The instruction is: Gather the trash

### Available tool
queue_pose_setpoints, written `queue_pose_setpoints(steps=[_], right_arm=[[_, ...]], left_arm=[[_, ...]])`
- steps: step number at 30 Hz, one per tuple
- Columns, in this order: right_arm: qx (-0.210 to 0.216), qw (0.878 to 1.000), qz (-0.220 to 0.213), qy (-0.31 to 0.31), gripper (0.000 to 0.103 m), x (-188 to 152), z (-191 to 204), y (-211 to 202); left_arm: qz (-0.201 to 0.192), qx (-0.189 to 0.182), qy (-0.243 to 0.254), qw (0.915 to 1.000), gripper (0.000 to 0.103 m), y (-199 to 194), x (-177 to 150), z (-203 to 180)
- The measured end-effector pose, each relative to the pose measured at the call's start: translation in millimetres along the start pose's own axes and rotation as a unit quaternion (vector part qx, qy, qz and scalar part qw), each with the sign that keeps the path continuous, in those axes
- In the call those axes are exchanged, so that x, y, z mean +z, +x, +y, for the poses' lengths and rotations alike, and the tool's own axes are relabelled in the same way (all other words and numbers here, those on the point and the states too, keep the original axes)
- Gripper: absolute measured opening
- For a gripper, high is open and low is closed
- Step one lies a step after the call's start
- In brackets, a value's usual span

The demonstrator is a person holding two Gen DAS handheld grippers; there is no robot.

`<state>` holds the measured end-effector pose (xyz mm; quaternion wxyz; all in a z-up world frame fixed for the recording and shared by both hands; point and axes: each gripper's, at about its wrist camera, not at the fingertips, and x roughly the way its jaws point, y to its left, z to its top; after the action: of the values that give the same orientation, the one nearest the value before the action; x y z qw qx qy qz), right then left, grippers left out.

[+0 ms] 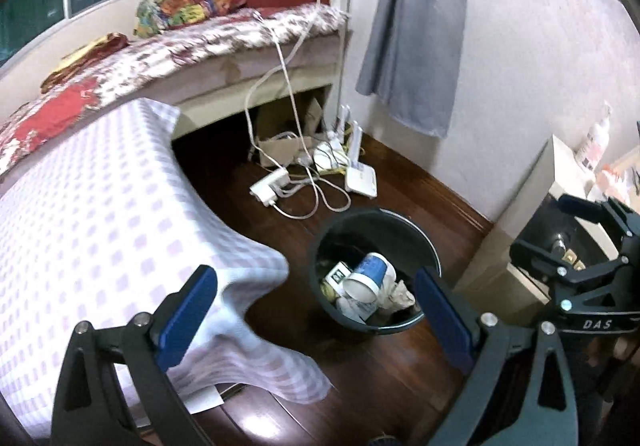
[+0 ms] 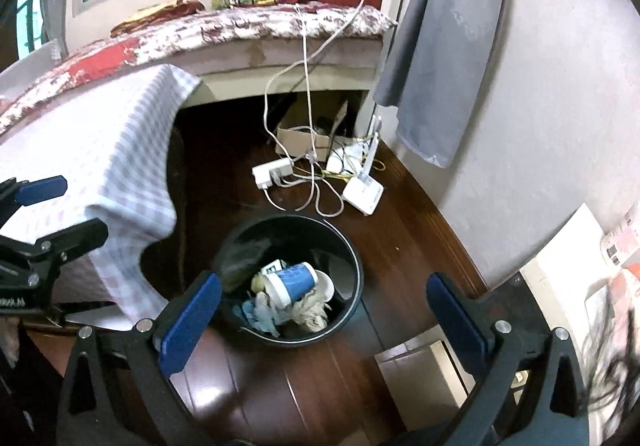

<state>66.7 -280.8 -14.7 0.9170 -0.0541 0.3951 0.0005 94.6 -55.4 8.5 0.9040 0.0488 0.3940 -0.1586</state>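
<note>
Black round bin [image 2: 288, 278] holds blue paper cup [image 2: 294, 282], crumpled tissue; left gripper [image 1: 316, 322], right gripper [image 2: 324, 320] wide, empty.

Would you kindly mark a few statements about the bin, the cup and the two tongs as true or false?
1. The black bin stands on the wooden floor. True.
2. The blue paper cup stands upright on the checked cloth. False: it lies on its side inside the bin.
3. The right tongs grip crumpled paper. False: they are open and hold nothing.
4. The left tongs are open and hold nothing. True.
5. A white router lies on the floor beyond the bin. True.
</note>
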Motion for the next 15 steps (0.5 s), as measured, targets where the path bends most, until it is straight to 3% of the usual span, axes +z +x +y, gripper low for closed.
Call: queue_pose_setpoints(steps=[15], right_arm=[[0.024, 0.998, -0.049, -0.023, 0.103, 5.5, 29.8, -64.3]], left_arm=[[-0.071, 0.026, -0.009, 0.9971, 0.1, -67.6, 8.9, 10.4]])
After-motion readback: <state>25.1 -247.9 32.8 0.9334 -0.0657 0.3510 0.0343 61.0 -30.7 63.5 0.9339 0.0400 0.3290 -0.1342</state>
